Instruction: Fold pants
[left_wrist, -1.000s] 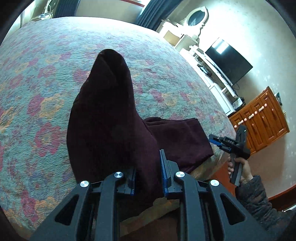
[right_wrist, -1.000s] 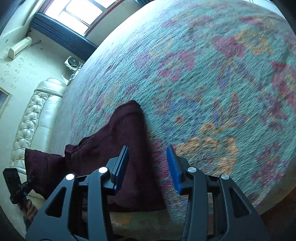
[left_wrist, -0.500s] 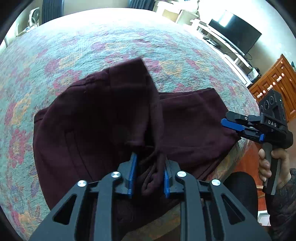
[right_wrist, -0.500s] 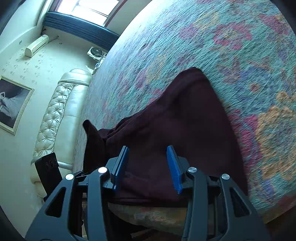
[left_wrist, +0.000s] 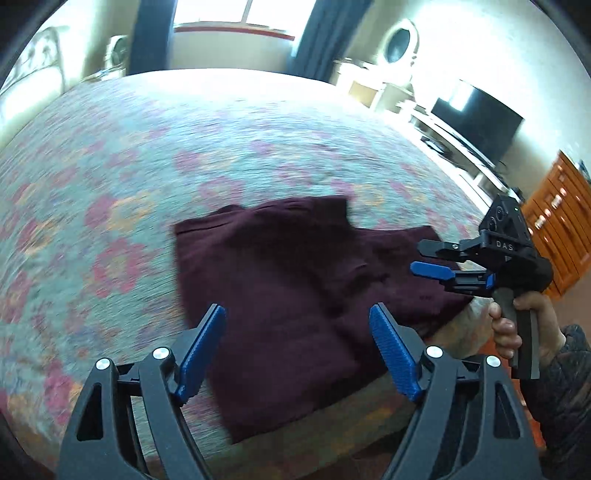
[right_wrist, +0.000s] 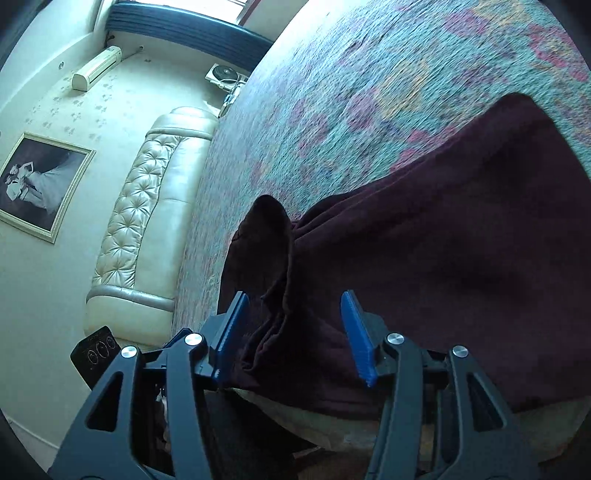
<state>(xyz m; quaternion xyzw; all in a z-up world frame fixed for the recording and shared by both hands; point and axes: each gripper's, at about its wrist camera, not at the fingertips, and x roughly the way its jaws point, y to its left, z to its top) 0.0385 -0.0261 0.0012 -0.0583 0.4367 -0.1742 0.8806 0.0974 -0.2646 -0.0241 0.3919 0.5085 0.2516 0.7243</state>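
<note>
The dark maroon pants (left_wrist: 295, 291) lie folded over near the front edge of the bed (left_wrist: 184, 147), on its flowered cover; the left gripper (left_wrist: 295, 343) hangs above them with fingers spread wide, holding nothing; the right gripper (right_wrist: 291, 332) is likewise wide apart, a raised fold of cloth between its blue pads (right_wrist: 356, 338), ungripped.

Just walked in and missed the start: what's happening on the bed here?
A person with a handheld gripper in each hand is folding dark maroon pants on a floral bedspread. The pants lie partly folded near the bed's edge. The left gripper is open above them, holding nothing. The right gripper is open too, with a raised fold of cloth between its fingers, not clamped.
</note>
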